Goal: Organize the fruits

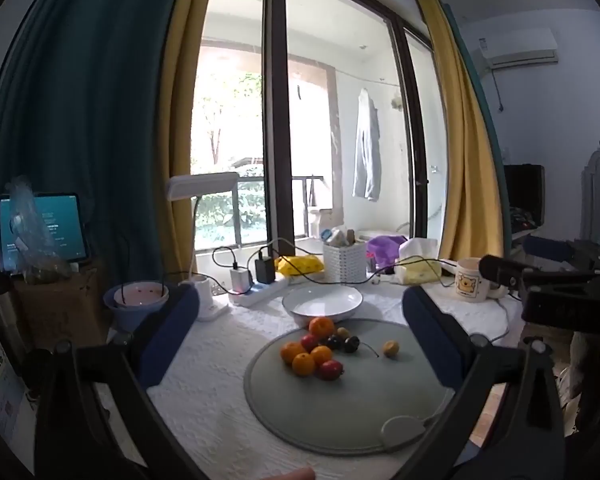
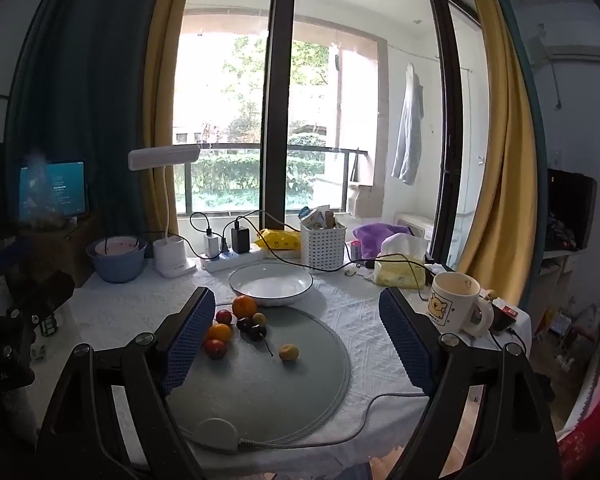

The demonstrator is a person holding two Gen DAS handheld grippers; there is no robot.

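fruit pile (image 1: 318, 350): oranges, red fruits and dark cherries clustered on the far left part of the round grey mat (image 1: 352, 412), touching one another.
stray fruit (image 1: 391, 348): a small yellow one sits alone on the mat, just right of the pile.
white plate (image 1: 322, 300): empty, on the table just beyond the mat; the likely place for the fruit.
left gripper (image 1: 300, 332): fingers spread wide, nothing between them, hovering near the mat's front.
right gripper (image 2: 296, 332): fingers also spread wide and empty, aimed at the mat, clear of the fruit.
step in hand: approaching a first fruit; nothing is moved yet.
doing it well: start with the lone yellow fruit, since it has free space on both sides; close gently on round, soft skin.
risk: pushing into the pile could roll oranges off the mat; the cherry stem may snag.
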